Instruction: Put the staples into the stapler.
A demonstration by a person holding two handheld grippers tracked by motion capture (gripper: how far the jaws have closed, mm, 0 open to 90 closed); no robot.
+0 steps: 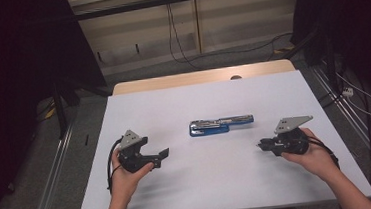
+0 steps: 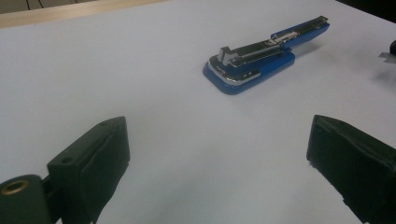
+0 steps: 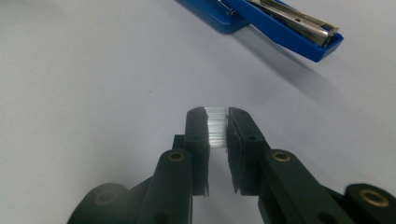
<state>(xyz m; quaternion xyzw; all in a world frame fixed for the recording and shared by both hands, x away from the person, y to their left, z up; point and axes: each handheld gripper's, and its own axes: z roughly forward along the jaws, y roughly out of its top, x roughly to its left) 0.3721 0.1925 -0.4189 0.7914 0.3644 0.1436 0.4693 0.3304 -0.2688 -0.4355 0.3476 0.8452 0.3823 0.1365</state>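
A blue stapler [image 1: 221,125], swung open, lies mid-bench [image 1: 198,98]. The left gripper [image 1: 161,156] and right gripper [image 1: 260,145], each hand-held, rest either side, well apart from it.

The person's left hand [image 1: 125,175] comes in from the near edge of the table and grips the left gripper [image 1: 163,155] low over the left part of the sheet; its jaws stand wide apart and point toward the middle. The right hand [image 1: 314,155] holds the right gripper [image 1: 260,144] near the right edge, pointing left toward the middle. Its jaws are pinched close on a strip of staples [image 3: 216,127].
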